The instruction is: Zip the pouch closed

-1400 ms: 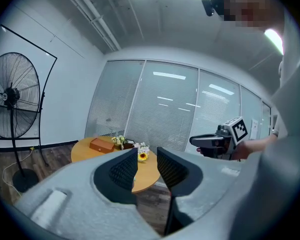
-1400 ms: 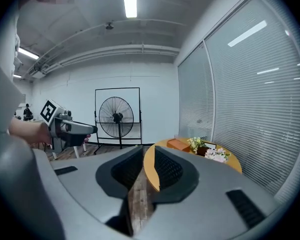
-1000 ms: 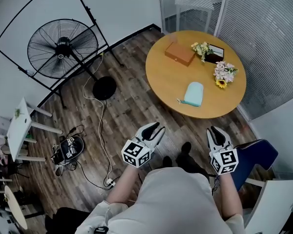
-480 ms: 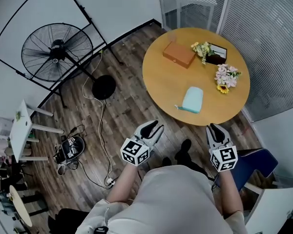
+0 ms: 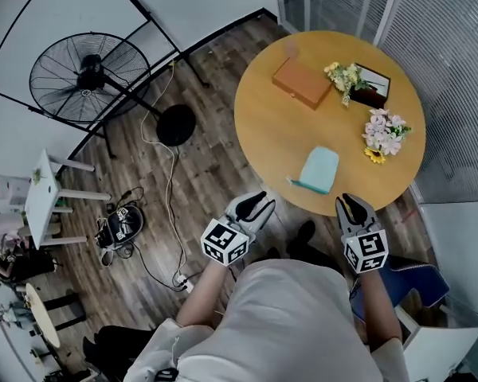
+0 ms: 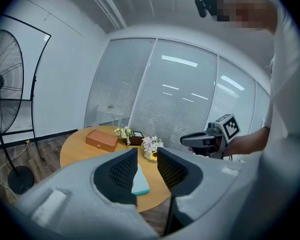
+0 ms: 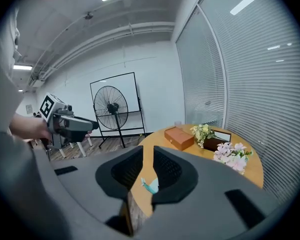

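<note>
Head view: pouch [image 5: 319,169] possibly unzipped, unclear

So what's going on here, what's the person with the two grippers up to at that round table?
A person stands by the round wooden table with a gripper in each hand. The left gripper and right gripper are both empty, jaws apart, held short of the table's edge. The light blue pouch lies untouched near that edge; zipping hasn't started.
</note>
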